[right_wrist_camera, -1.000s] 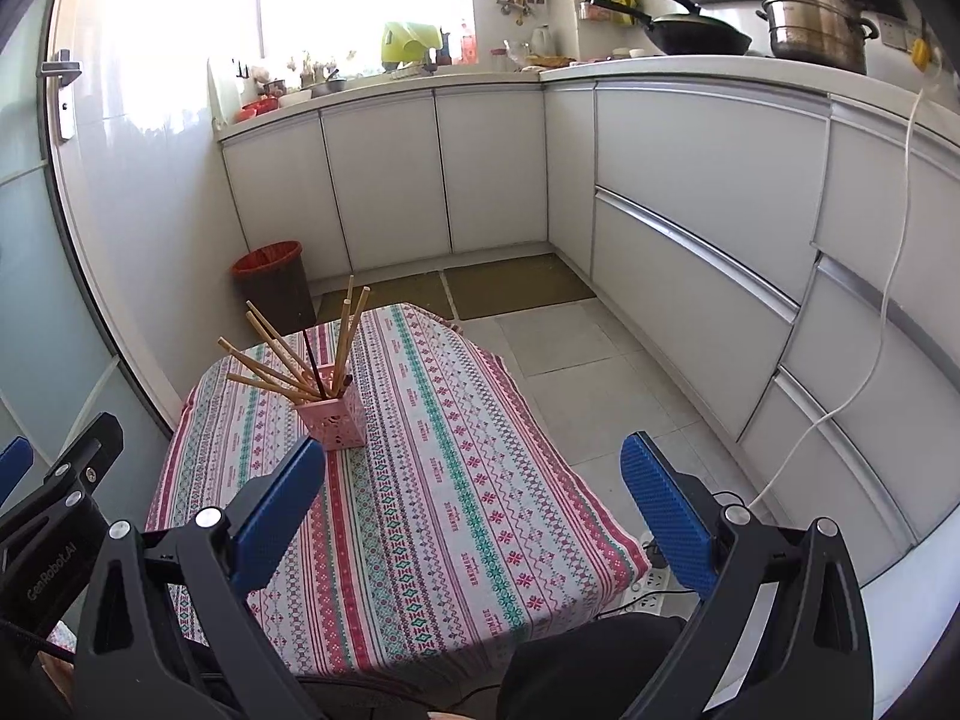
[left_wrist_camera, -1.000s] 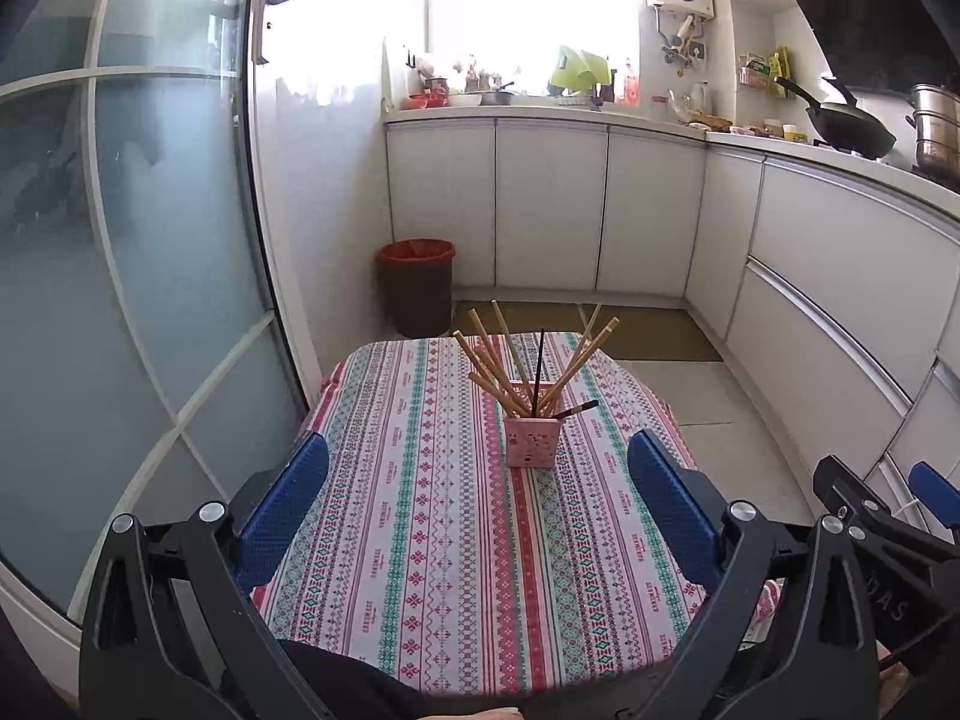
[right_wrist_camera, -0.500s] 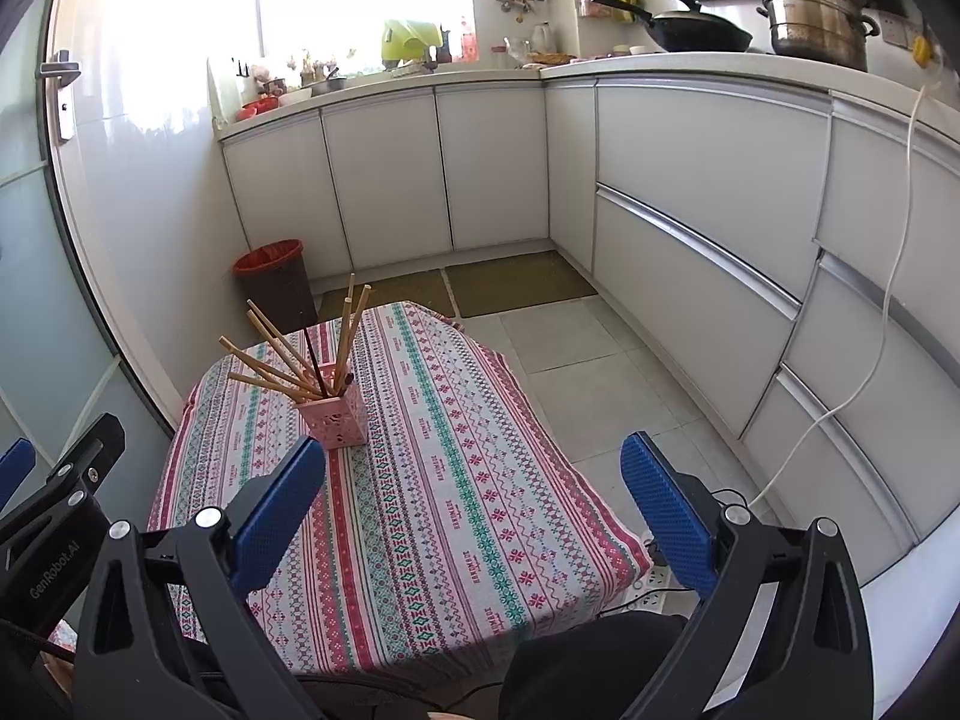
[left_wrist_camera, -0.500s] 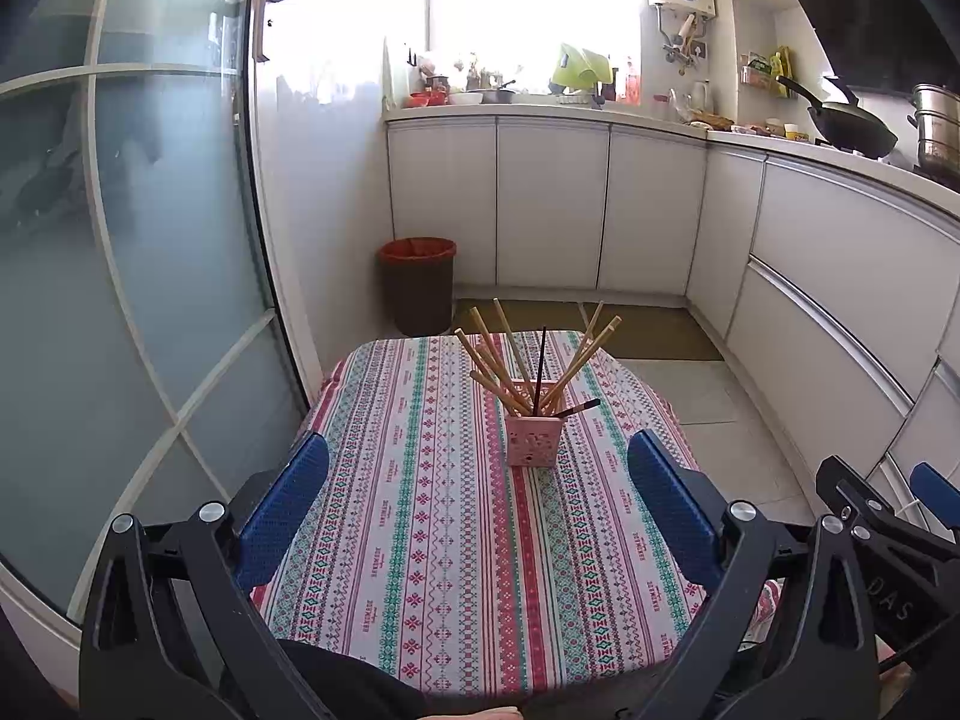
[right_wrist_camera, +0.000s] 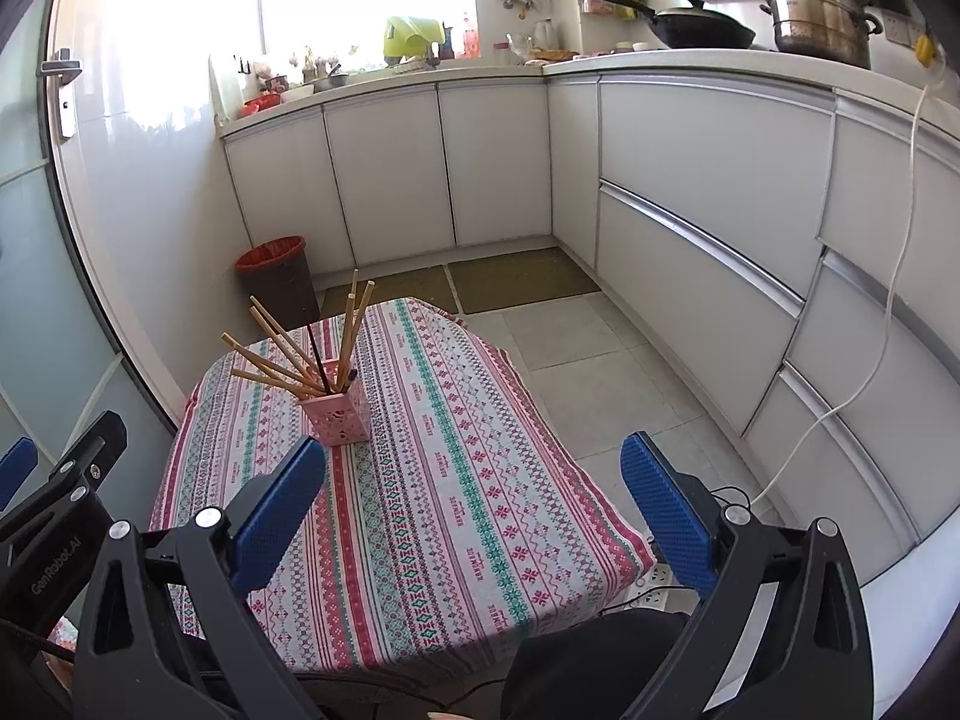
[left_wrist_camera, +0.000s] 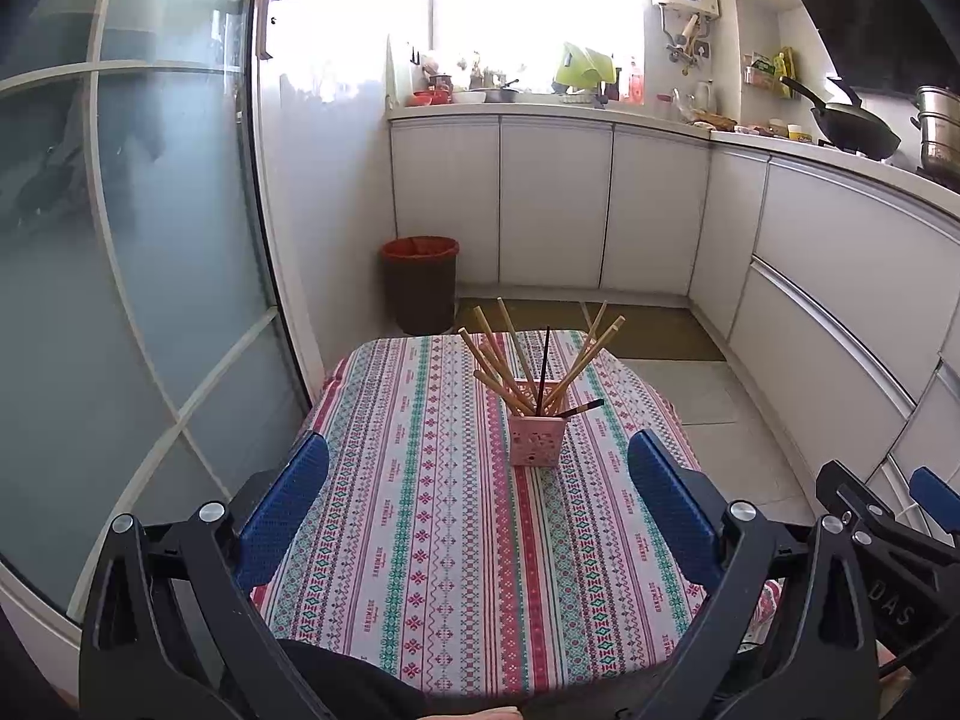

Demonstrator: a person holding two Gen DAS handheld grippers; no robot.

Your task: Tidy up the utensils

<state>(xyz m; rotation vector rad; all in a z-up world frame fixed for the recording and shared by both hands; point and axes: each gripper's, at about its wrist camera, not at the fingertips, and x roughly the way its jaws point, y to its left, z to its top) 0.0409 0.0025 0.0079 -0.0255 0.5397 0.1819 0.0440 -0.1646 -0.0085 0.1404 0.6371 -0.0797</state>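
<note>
A pink perforated holder stands on the patterned tablecloth near the table's middle. Several wooden chopsticks and a dark one fan out of it. It also shows in the right wrist view, with chopsticks leaning left. My left gripper is open and empty, held back over the near part of the table. My right gripper is open and empty, to the right of the holder and nearer than it. The right gripper's body shows at the left view's right edge.
A red-rimmed bin stands on the floor beyond the table. White cabinets run along the back and right. A glass door is to the left. A white cable hangs by the right cabinets.
</note>
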